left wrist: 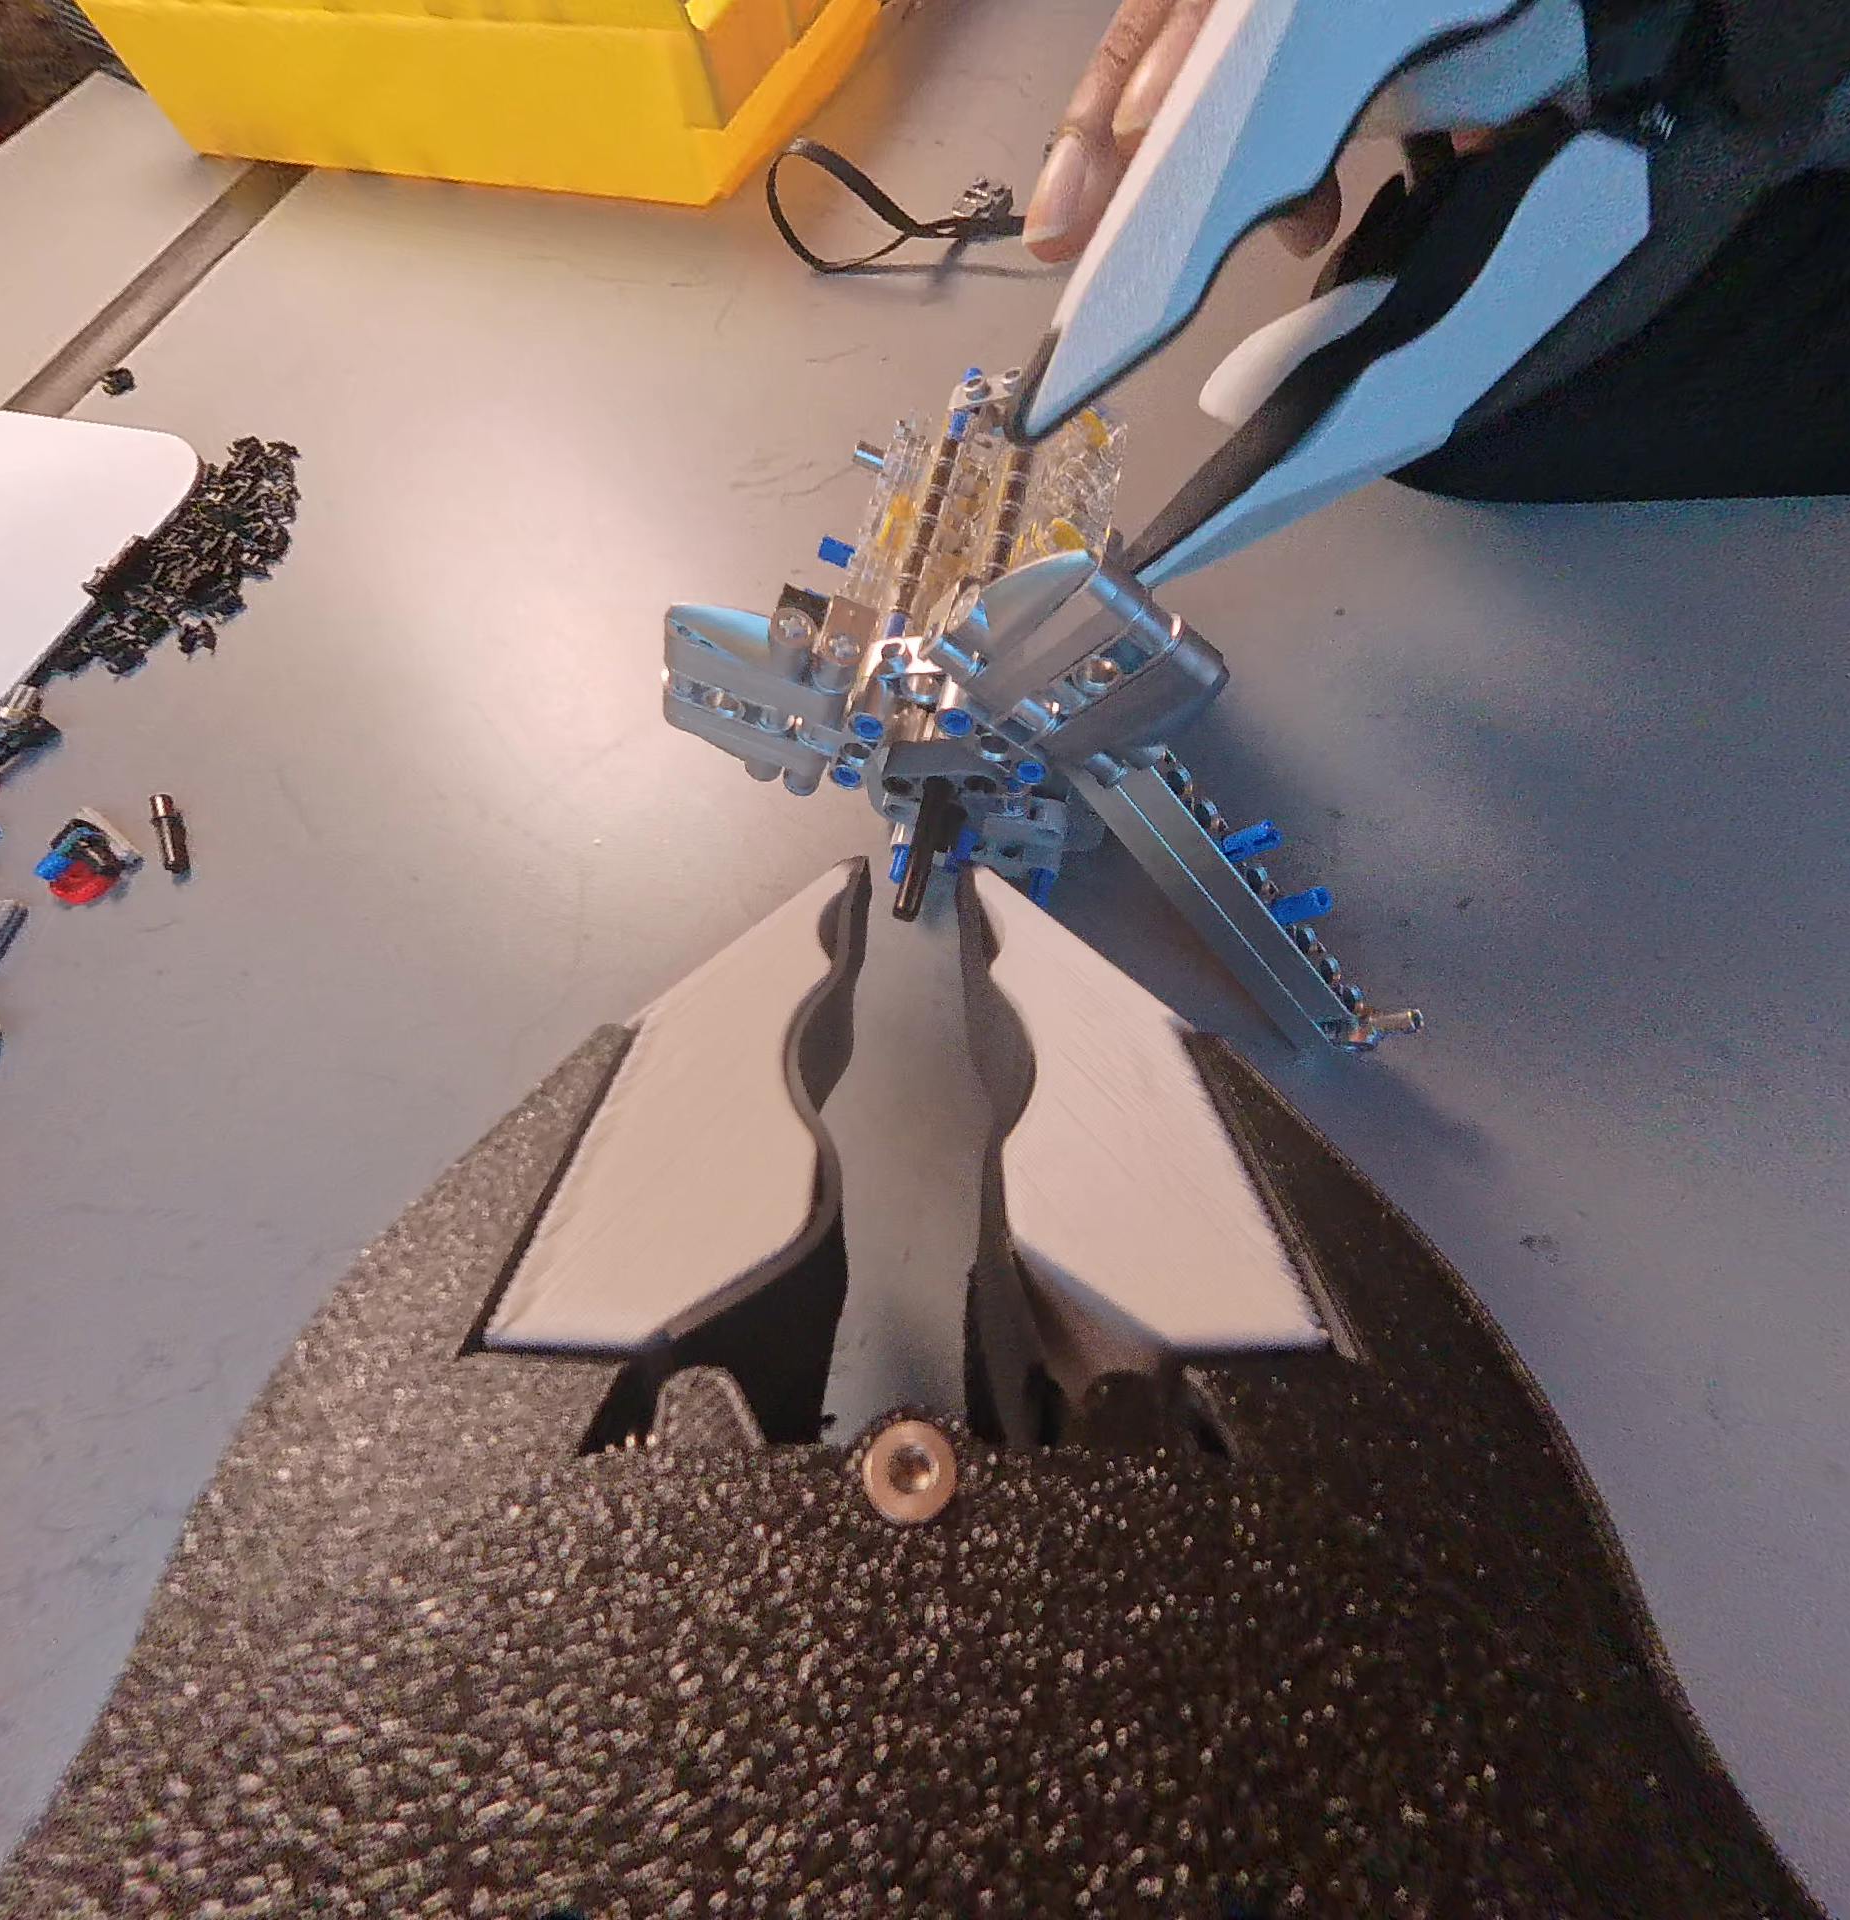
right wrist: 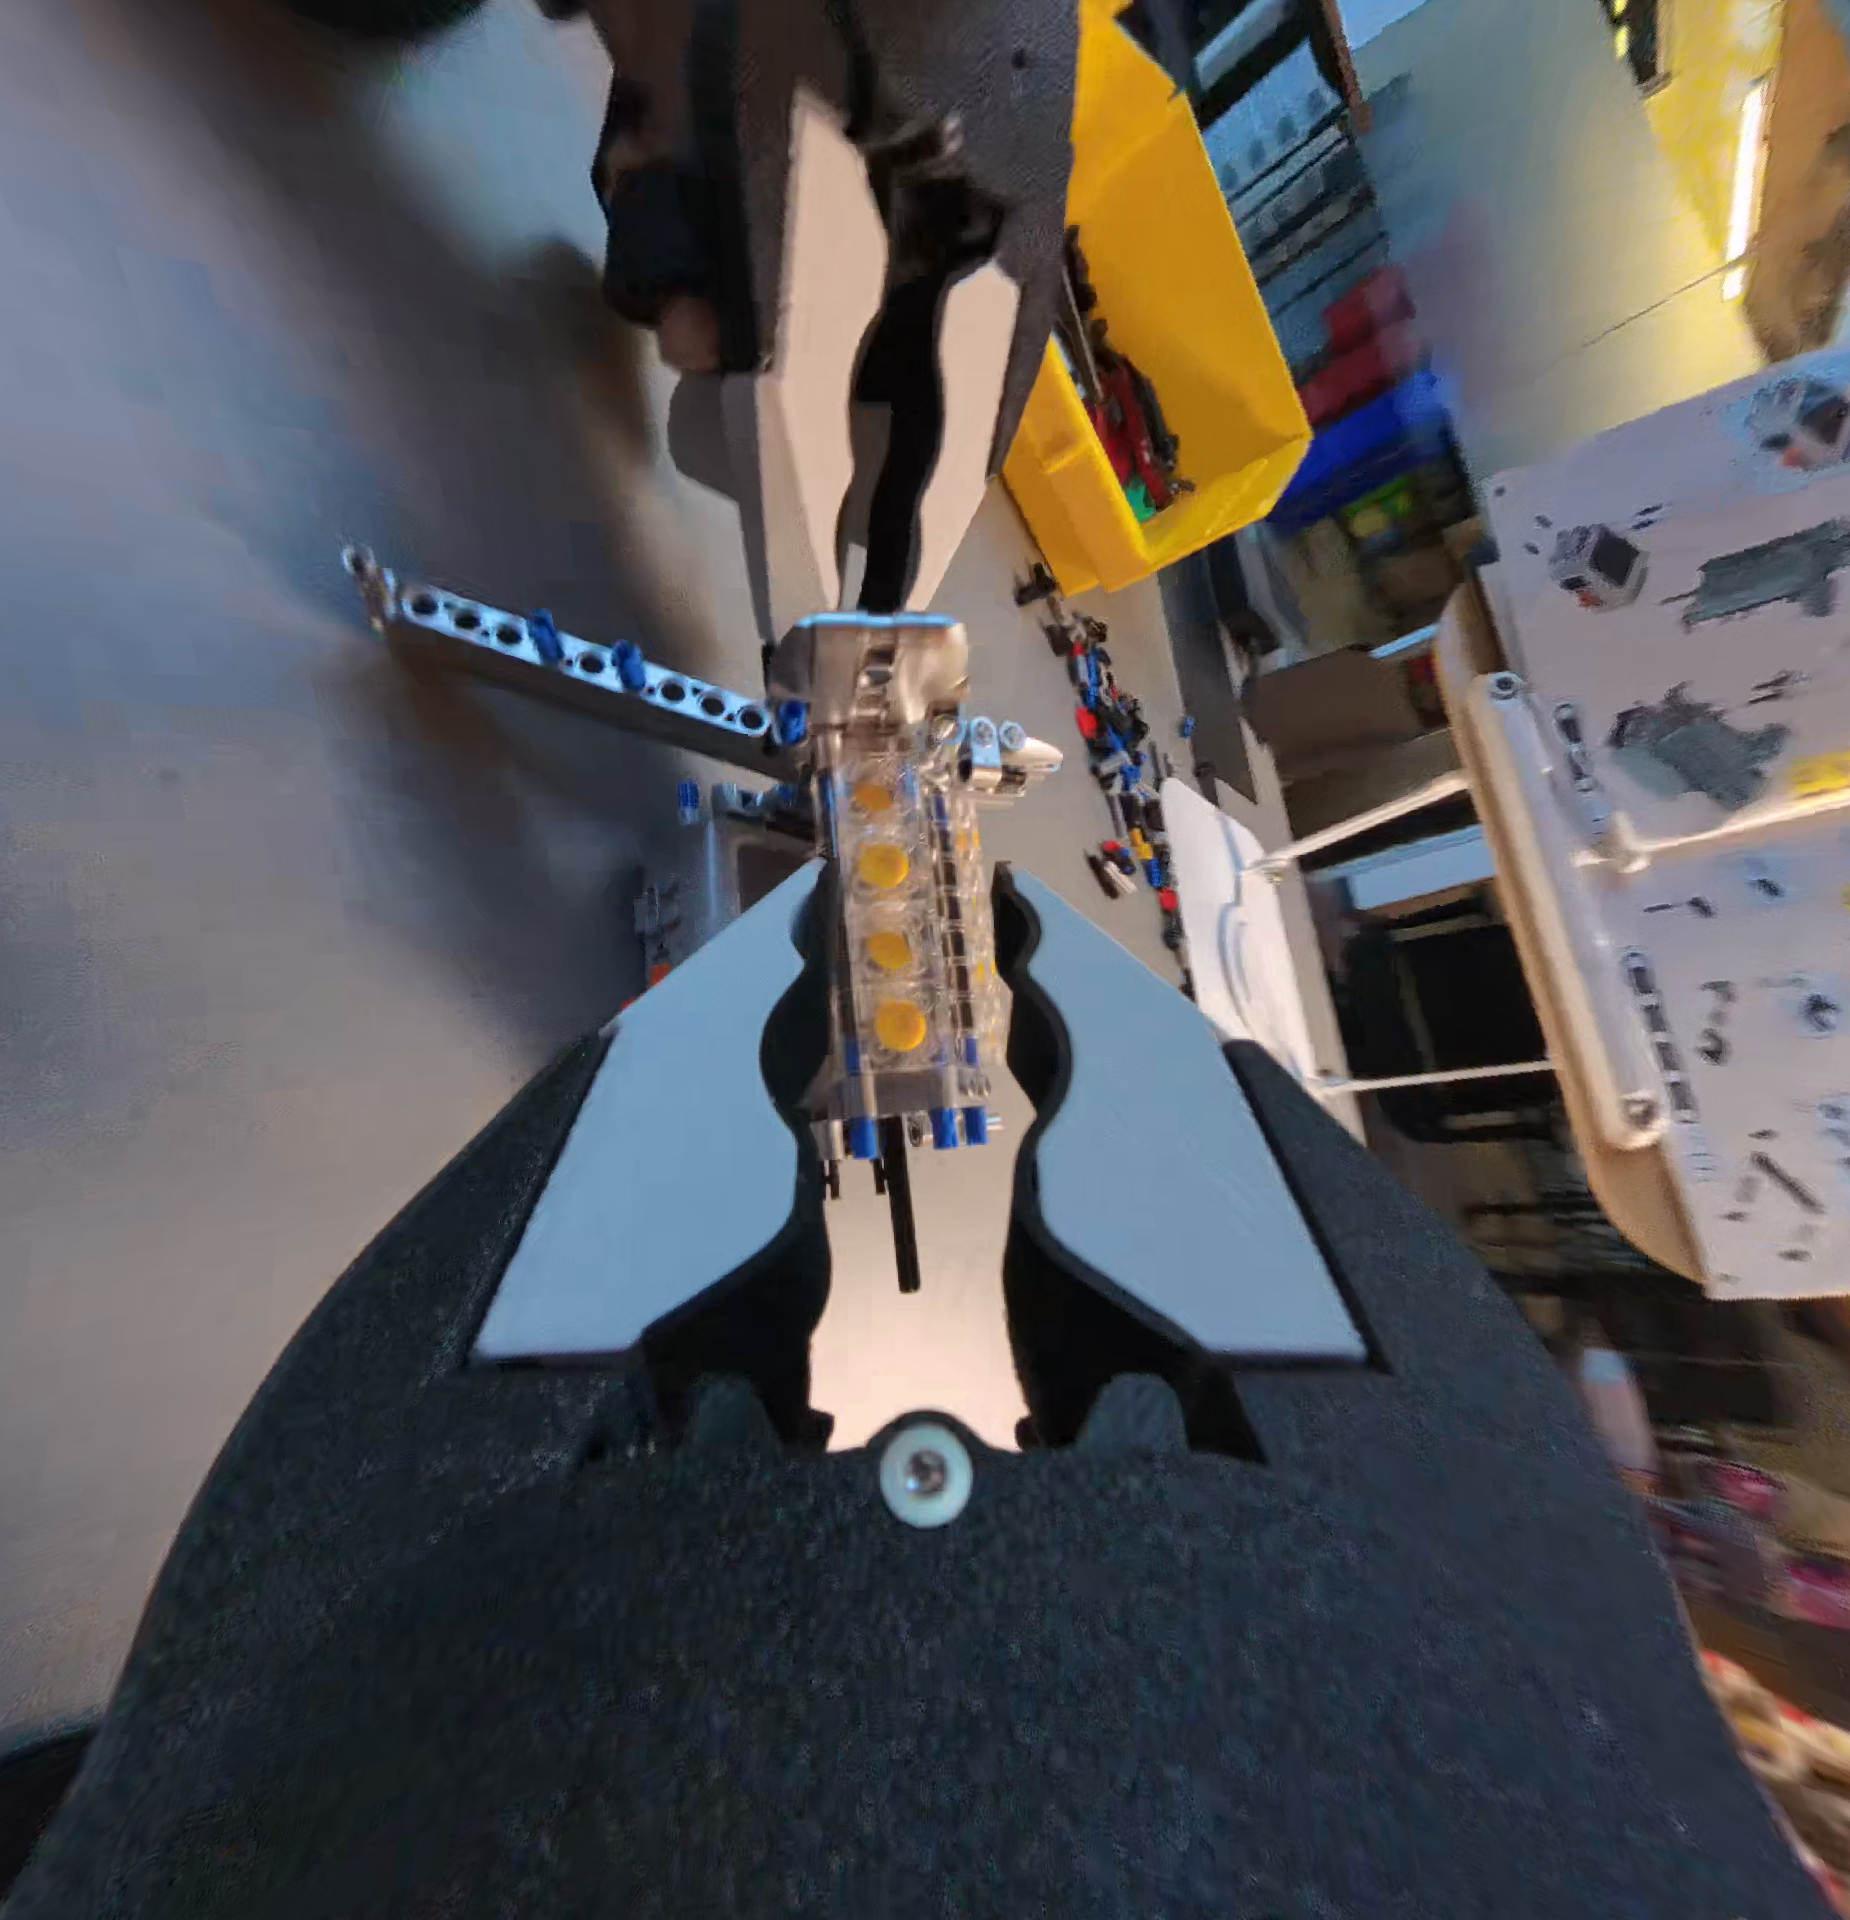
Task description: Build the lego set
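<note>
A grey-and-clear plastic brick engine assembly [left wrist: 942,634] with yellow pistons and blue pins is held over the grey table [left wrist: 433,436]. It is clamped at its clear block by the right gripper [right wrist: 910,883]. The left gripper [left wrist: 913,888] is parted around the black axle [left wrist: 916,857], not gripping. Judged light, rigid, pin joints separable; the solid block is the safer hold. Loose black pins [left wrist: 204,551] lie well apart.

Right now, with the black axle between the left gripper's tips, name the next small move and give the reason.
Probably close the left gripper on the black axle. Its fingertips flank the axle's free end with gaps on both sides, while the right gripper brackets the model's clear engine block, apparently steadying it.
</note>
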Action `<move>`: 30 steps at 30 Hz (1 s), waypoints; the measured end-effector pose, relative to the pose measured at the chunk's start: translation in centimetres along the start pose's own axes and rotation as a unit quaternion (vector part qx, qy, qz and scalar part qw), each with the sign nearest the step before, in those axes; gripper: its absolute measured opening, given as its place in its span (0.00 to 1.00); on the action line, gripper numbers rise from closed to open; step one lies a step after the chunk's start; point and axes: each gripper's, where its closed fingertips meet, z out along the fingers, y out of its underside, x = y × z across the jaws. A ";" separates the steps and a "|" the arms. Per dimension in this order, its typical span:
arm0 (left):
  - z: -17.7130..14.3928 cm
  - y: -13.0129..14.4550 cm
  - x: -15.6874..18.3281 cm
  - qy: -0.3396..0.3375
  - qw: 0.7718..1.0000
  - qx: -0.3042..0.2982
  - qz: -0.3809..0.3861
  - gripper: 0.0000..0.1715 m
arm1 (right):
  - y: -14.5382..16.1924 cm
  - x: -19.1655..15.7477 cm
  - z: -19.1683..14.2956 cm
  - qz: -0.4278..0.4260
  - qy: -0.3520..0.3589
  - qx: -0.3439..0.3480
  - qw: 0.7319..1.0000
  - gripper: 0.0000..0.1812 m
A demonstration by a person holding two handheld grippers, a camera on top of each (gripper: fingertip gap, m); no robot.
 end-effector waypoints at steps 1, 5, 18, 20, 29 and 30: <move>-0.2 0.0 0.2 0.013 1.000 0.001 -0.004 0.09 | -0.2 0.3 -0.2 0.032 -0.030 0.003 0.999 0.16; 0.3 -0.3 0.8 0.038 0.999 0.004 -0.020 0.11 | 2.0 -1.0 0.4 0.077 -0.166 -0.075 0.980 0.20; 1.8 0.3 1.0 0.030 0.999 -0.027 -0.027 0.05 | 1.4 -0.7 0.8 -0.290 0.124 -0.063 0.947 0.13; 1.8 0.3 1.2 0.027 0.999 -0.028 -0.029 0.05 | 1.2 -0.9 0.6 -0.280 0.129 -0.056 0.950 0.13; 1.6 0.5 0.7 0.029 0.999 -0.027 0.005 0.05 | -1.1 0.2 -0.5 0.083 -0.069 0.009 0.994 0.23; 1.6 0.6 0.6 0.032 0.999 -0.027 0.017 0.05 | -0.8 0.4 -0.4 0.126 -0.112 -0.006 0.986 0.29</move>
